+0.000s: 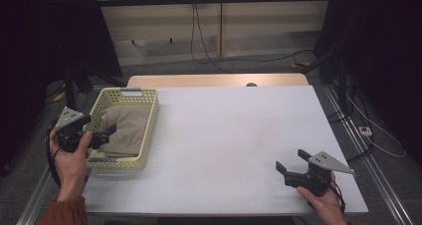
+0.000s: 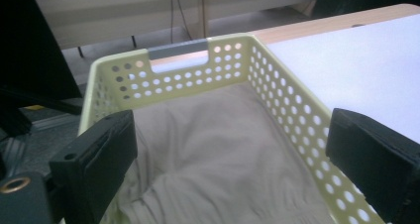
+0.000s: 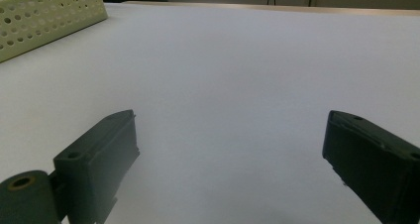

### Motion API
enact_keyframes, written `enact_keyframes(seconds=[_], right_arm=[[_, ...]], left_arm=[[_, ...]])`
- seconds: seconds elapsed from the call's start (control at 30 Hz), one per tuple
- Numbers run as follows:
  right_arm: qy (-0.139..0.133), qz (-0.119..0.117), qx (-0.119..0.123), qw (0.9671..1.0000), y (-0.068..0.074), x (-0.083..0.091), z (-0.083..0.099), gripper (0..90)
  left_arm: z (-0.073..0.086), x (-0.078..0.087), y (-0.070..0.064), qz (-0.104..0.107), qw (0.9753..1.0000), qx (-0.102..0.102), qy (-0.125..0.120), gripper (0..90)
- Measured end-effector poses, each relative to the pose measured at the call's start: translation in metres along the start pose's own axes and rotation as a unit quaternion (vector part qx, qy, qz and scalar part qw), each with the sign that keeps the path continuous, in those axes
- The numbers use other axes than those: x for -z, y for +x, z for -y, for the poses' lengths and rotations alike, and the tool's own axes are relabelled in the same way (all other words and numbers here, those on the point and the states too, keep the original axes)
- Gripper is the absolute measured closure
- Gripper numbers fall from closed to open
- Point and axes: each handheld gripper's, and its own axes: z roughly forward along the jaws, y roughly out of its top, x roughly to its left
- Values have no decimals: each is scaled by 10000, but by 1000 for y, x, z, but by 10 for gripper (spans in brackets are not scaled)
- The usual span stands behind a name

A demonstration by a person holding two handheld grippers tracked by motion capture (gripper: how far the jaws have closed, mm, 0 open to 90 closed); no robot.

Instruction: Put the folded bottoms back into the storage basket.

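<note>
A pale yellow perforated basket (image 1: 150, 120) stands on the left part of the white table, with a beige cloth (image 1: 127, 128) folded inside it. My left gripper (image 1: 105, 134) hangs over the basket's left side, open, its jaws just above the cloth. In the left gripper view the cloth (image 2: 213, 149) lies between the wide-apart jaws and the basket wall (image 2: 292, 105) runs along the right. My right gripper (image 1: 291, 161) rests low at the table's front right, open and holding nothing. The right gripper view has bare tabletop between its jaws and a basket corner (image 3: 47, 16) at top left.
The white table top (image 1: 234, 130) stretches between the basket and my right gripper. A wooden strip (image 1: 219, 80) edges the far side. Dark stands and cables lie on the floor beyond and to both sides.
</note>
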Motion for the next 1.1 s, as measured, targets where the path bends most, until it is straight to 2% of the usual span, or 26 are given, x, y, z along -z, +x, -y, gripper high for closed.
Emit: enact_keyframes(seconds=[0.23, 0.57, 0.73, 0.9, 1.0, 1.1], right_arm=[[10, -1, 2, 10000, 0, 0, 0, 65], [2, -2, 0, 10000, 0, 0, 0, 65], [6, -3, 0, 10000, 0, 0, 0, 65], [10, -5, -1, 10000, 0, 0, 0, 64], [13, -9, -2, 10000, 0, -1, 0, 65], [14, -10, 0, 10000, 0, -1, 0, 65]], left_arm=[[-1, 5, -9, 2, 9998, -188, 29, 58], [-1, 14, -21, 126, 9995, -299, 30, 58], [2, 19, -25, 93, 9992, -396, 32, 58], [9, 23, -24, 73, 9996, -279, 29, 58], [11, 25, -28, 108, 9996, -270, 26, 58], [9, 28, -35, 133, 9996, -217, -104, 57]])
